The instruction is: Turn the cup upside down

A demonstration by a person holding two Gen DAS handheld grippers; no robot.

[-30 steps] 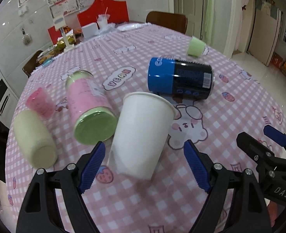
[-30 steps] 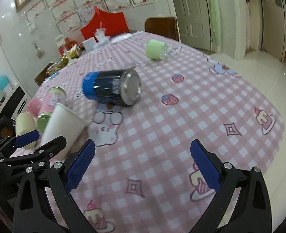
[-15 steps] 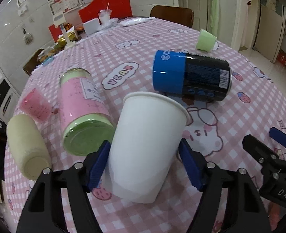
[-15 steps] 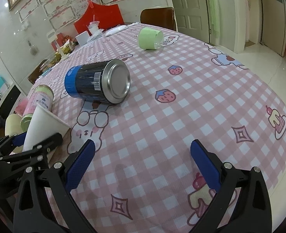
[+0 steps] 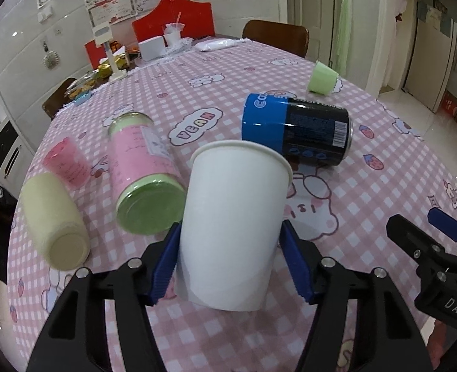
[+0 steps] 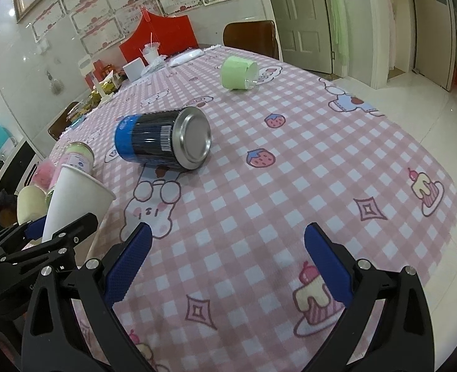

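In the left wrist view, the left gripper (image 5: 230, 263) is closed on a white paper cup (image 5: 233, 223). Its two blue pads (image 5: 166, 266) press the lower part of the cup wall, one on each side. The cup is mouth up and leans a little toward the right, and its base looks raised above the pink checked tablecloth (image 5: 367, 186). Behind the cup a blue and black can (image 5: 296, 130) lies on its side. To the left lie a pink jar with a green lid (image 5: 144, 173), a cream bottle (image 5: 53, 220) and a small pink cup (image 5: 67, 162). A green cup (image 5: 322, 77) lies far back. The right gripper (image 5: 426, 238) shows at the right edge.

In the right wrist view, the right gripper (image 6: 228, 262) stands wide open; between its blue pads (image 6: 129, 266) there is only tablecloth (image 6: 321, 142), and they touch nothing. At the left, the left gripper (image 6: 37, 237) clamps the paper cup (image 6: 73, 201). The can (image 6: 166, 142) lies beyond, its metal end toward the camera, and the green cup (image 6: 237, 73) lies farther back.
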